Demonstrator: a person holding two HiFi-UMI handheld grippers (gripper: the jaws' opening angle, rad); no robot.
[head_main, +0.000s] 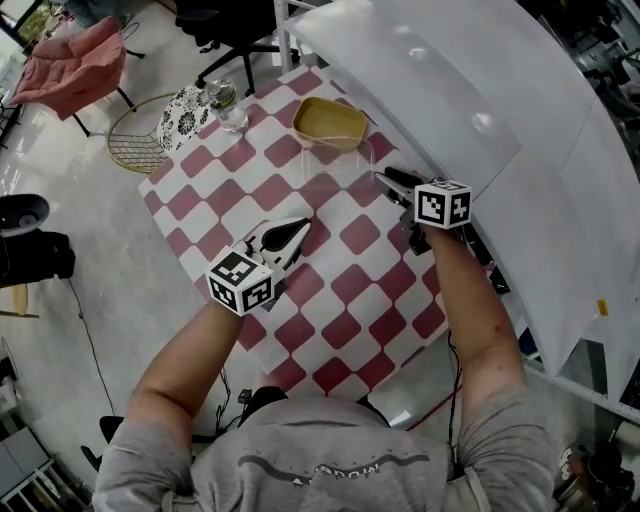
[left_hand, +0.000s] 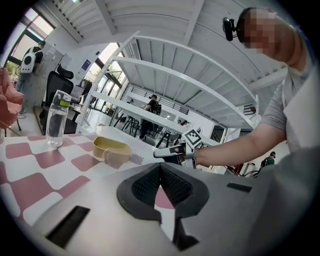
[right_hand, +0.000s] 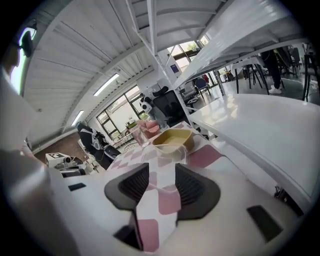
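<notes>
Showing 2 hand-held grippers poised over a table spread with a red-and-white checked tablecloth (head_main: 330, 290), seen from the head view and both gripper views. The left gripper (head_main: 297, 231) hovers above the middle of the cloth with its 2 jaws brought together at the tips and nothing between them, as its own view confirms (left_hand: 160, 167). The right gripper (head_main: 385, 178) sits near the cloth's far right edge, beside a white panel (head_main: 480, 120). Its jaws stand moderately apart and empty (right_hand: 161, 170), aimed at a clear tub (right_hand: 165, 156). This clear tub (head_main: 322, 165) rests upright on the cloth between the 2 grippers and beyond them, nearer the right one. It lies just beside a yellow tub (head_main: 330, 122); whether the 2 tubs touch cannot be told. A water bottle (head_main: 228, 103) stands well apart at the cloth's far left corner. Judged from its thin, see-through walls, the clear tub is probably very light, somewhat flexible and smooth enough to slip, so it may skid on the cloth or buckle under a hard squeeze. The near wall just under the rim looks the stiffest place to take hold, with 1 jaw inside and 1 outside.
</notes>
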